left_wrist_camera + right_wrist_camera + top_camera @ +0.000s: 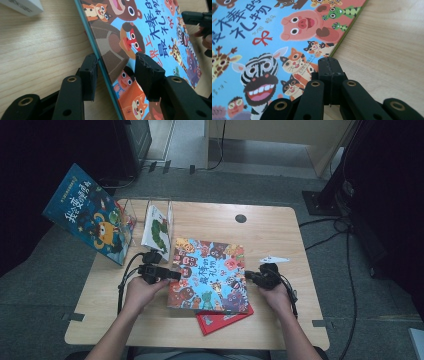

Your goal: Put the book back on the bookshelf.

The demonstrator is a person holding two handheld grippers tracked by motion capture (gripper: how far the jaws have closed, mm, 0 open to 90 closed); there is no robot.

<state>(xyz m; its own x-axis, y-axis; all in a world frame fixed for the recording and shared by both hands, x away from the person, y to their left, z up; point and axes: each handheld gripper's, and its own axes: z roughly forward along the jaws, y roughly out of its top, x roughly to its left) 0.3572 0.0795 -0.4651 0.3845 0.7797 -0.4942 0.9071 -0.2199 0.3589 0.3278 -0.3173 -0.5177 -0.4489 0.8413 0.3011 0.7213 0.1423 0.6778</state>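
My left tool (pixel 116 75) spread wide astride the animal picture book's (pixel 210 272) left edge, my right tool (pixel 329 72) clenched empty at its right edge, book flat atop a red book (pixel 222 320) on the counter (pixel 280 227)

A red book (pixel 220 321) lies near the front of the wooden bench (pixel 280 240), its corner sticking out to the near right. At the far left stands a clear book rack (pixel 131 212); 1 white book with a green caterpillar (pixel 156 232) leans in it, and 1 dark blue book with an orange monster (pixel 90 215) tilts off its left side. A small printed card (pixel 274 259) lies at the right. A round dark hole (pixel 241 218) marks the far middle.
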